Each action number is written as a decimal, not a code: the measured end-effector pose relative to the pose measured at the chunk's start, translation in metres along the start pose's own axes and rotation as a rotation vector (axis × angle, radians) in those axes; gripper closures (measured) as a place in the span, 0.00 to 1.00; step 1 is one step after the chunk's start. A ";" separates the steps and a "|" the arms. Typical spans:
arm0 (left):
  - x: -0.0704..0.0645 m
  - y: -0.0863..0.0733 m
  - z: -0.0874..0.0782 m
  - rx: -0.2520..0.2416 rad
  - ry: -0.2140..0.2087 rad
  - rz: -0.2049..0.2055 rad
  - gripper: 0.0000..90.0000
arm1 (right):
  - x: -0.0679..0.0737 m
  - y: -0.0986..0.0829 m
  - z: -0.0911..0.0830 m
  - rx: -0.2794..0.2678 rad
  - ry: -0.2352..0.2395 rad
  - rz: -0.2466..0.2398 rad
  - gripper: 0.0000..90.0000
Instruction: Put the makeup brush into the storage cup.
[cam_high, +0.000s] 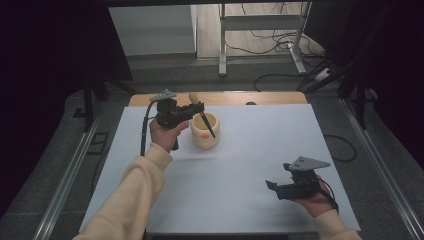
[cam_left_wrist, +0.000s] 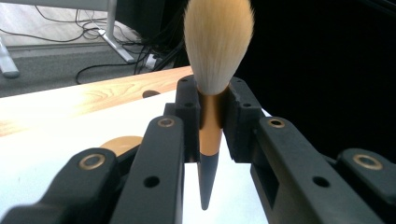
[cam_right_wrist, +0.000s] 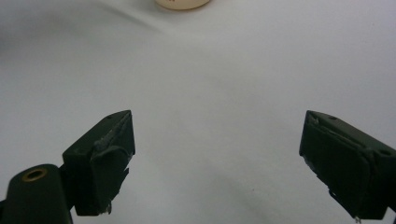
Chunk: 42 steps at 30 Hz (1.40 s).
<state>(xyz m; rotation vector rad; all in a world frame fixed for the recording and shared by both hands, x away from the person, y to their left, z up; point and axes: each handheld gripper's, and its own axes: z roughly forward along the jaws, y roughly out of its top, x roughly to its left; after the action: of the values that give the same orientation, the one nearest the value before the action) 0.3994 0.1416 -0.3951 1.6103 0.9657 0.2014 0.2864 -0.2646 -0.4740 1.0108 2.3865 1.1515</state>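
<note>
High view: left gripper (cam_high: 196, 109) pinches a brush (cam_high: 202, 117) above the cup (cam_high: 205, 131); right gripper (cam_high: 274, 187) low over the table (cam_high: 260, 150), near right.
Left gripper view: jaws clamp the brush (cam_left_wrist: 211, 116) ferrule, bristles up.
Right gripper view: jaws wide apart, empty.

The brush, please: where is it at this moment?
In the high view the brush sits left of centre, clamped in the left tongs, its dark handle angling down over the cream cup.
</note>
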 end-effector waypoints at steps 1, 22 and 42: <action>0.000 0.001 0.000 0.000 0.000 0.001 0.87 | 0.000 0.000 0.000 0.001 0.000 0.000 0.12; 0.010 0.019 -0.003 -0.019 0.032 -0.005 0.87 | 0.000 -0.001 0.001 0.009 0.002 -0.002 0.12; 0.028 0.029 -0.006 -0.043 0.069 -0.032 0.87 | 0.000 -0.001 0.001 0.013 -0.001 -0.005 0.12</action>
<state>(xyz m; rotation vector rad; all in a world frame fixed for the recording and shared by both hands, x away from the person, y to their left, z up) 0.4275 0.1655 -0.3775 1.5566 1.0328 0.2553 0.2871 -0.2644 -0.4756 1.0078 2.3976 1.1355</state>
